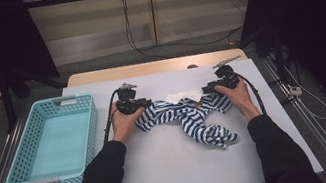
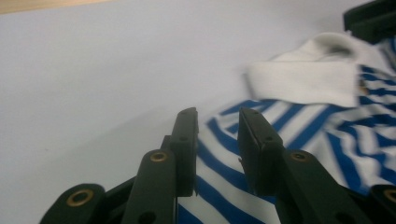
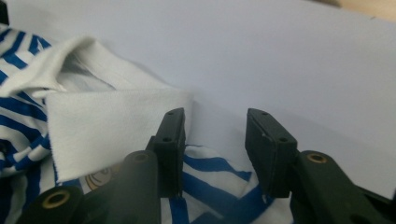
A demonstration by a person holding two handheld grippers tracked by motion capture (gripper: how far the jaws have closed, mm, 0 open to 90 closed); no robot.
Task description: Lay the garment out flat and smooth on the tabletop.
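Observation:
A blue-and-white striped shirt (image 1: 191, 117) with a white collar (image 1: 180, 97) lies crumpled on the white table cover (image 1: 165, 172), bunched between both hands. My left gripper (image 1: 145, 103) rests at the shirt's left end. In the left gripper view its jaws (image 2: 217, 114) stand apart over the striped cloth (image 2: 303, 126), the collar (image 2: 303, 81) beyond. My right gripper (image 1: 207, 88) sits at the shirt's right end. In the right gripper view its jaws (image 3: 215, 114) are parted above striped fabric (image 3: 205, 179), next to the collar (image 3: 102, 121). Neither pair of pads presses the cloth.
A light blue perforated basket (image 1: 12, 171) stands at the table's left side with nothing in it. The wooden table edge (image 1: 156, 66) shows beyond the white cover. Dark curtains and cables border the far floor. Bare cover lies in front of the shirt.

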